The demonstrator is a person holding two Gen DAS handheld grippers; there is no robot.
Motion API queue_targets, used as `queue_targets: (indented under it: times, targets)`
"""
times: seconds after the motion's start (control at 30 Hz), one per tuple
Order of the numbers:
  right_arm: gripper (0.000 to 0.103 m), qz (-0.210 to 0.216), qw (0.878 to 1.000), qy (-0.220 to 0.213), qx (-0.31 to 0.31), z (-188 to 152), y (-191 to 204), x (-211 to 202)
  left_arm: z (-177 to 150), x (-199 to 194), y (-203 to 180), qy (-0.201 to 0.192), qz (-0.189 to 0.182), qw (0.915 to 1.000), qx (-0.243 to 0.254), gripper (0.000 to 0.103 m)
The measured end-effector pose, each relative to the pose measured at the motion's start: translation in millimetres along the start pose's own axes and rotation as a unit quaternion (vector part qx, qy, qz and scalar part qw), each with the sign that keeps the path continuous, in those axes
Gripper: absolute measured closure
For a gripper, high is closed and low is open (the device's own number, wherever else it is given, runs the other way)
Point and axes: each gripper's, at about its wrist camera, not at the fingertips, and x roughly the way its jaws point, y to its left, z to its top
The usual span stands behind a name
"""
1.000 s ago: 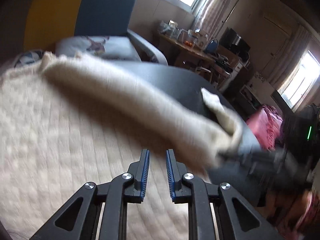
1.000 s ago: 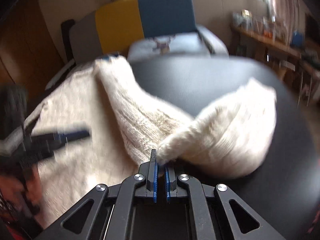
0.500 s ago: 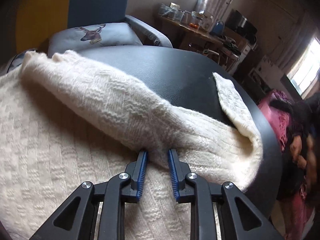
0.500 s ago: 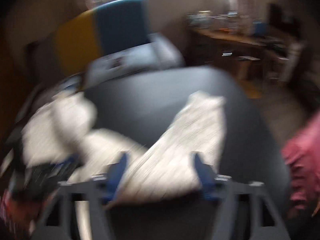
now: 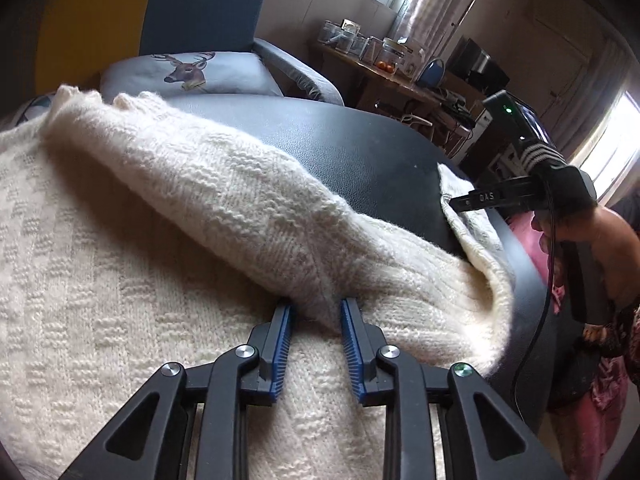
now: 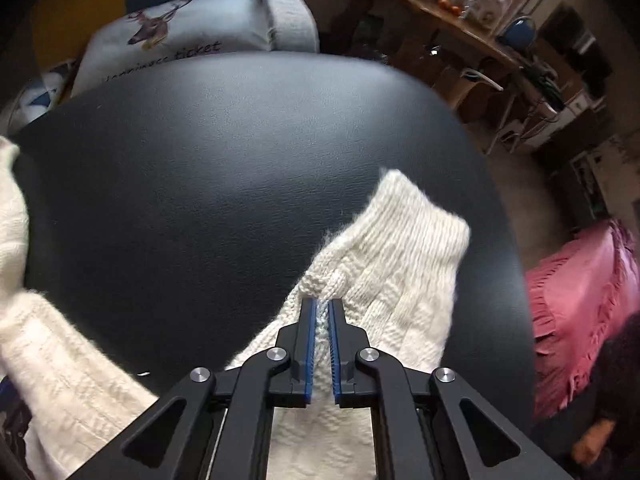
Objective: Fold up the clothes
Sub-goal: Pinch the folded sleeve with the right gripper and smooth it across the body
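Where the right gripper (image 6: 323, 312) pinches the sweater's cuff (image 6: 404, 236); left gripper (image 5: 316, 316) fingers apart, perhaps touching the sleeve (image 5: 224, 188).

The cream sweater (image 5: 120, 272) ran off the left and lower edges of the left wrist view, so its full outline could not be made out. Where its sleeve (image 5: 248, 208) dipped between the left gripper (image 5: 316, 316) fingers, the fold hid whether the blue pads actually touched the wool. The right gripper (image 5: 516, 196) was cut short there by the person's hand behind it. From the right wrist view, the jars on the far shelf (image 6: 452, 4) were too small and blurred to identify, and the pink cloth (image 6: 580, 304) was smeared.
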Motion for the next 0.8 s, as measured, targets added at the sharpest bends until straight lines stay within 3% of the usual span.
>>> queue_targets:
  times: [0.03, 0.13, 0.2, 0.3, 0.4, 0.53, 0.7, 0.8]
  targets:
    - [0.098, 0.009, 1.0, -0.01, 0.003, 1, -1, -6, 0, -1, 0, -0.001, -0.001, 1.0, -0.001, 0.077]
    - [0.098, 0.088, 0.992, -0.08, 0.035, 7, -6, -44, -1, -6, 8, -0.01, 0.001, 0.9998, -0.017, 0.079]
    - [0.098, 0.167, 0.972, -0.154, 0.063, 10, -14, -81, -1, -11, 17, -0.018, 0.005, 0.9992, -0.034, 0.08]
    - [0.098, 0.231, 0.942, -0.227, 0.092, 3, -33, -116, 0, -18, 38, -0.028, 0.015, 0.9973, -0.066, 0.081]
    - [0.098, 0.22, 0.939, -0.232, 0.124, -11, -53, -110, 0, -22, 56, -0.032, 0.025, 0.9946, -0.096, 0.096]
    - [0.098, 0.187, 0.955, -0.155, 0.169, -34, -77, -53, -2, -22, 60, -0.031, 0.023, 0.9938, -0.104, 0.096]
    - [0.098, 0.157, 0.952, -0.1, 0.244, -80, -110, -5, -4, -22, 58, -0.029, 0.027, 0.9945, -0.097, 0.096]
    - [0.098, 0.138, 0.951, -0.091, 0.26, -103, -122, -12, -5, -25, 59, -0.029, 0.023, 0.9944, -0.099, 0.096]
